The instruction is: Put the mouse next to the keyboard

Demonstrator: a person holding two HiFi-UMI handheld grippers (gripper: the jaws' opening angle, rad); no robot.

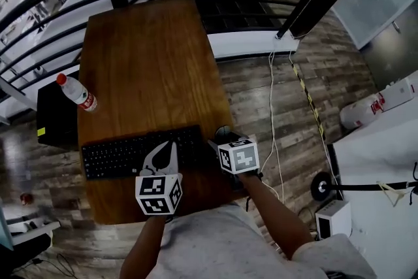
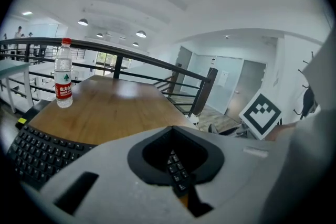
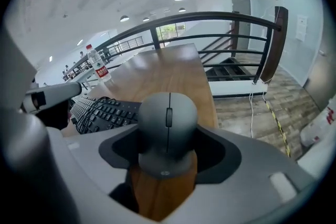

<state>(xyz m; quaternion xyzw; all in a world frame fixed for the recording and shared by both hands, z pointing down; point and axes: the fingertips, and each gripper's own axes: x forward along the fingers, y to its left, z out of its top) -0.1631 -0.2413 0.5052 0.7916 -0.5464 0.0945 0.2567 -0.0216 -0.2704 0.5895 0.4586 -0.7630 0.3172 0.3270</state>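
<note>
At near right edge of table (image 1: 150, 62), my right gripper (image 3: 167, 153) clamps the mouse (image 3: 167, 118) by its sides, just beside the right end of keyboard (image 1: 130, 152); I judge set-down close. Left gripper (image 1: 163, 157) pinched closed, empty, parked over keys, clear of the drop spot.
</note>
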